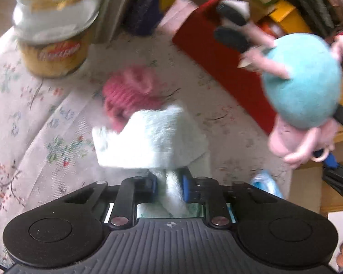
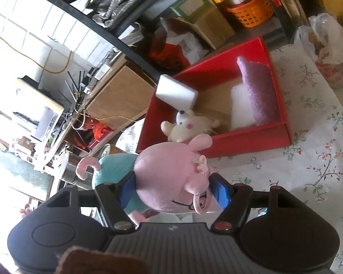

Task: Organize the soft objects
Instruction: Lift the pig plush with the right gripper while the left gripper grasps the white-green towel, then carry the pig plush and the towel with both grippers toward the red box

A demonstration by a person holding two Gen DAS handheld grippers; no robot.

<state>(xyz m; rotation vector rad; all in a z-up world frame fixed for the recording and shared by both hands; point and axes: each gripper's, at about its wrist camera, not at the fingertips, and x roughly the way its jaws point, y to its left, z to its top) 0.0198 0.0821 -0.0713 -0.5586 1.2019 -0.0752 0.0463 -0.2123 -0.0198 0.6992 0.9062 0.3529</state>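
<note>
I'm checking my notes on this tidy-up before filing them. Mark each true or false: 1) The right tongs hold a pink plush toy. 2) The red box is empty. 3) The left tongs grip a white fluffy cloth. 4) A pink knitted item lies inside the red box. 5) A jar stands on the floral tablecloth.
1) True: the right tongs clamp the pink plush toy.
2) False: the red box holds a cream teddy, a purple plush and white foam blocks.
3) True: the left tongs pinch the white fluffy cloth.
4) False: the pink knitted item lies on the floral tablecloth.
5) True: the jar stands there.
</note>
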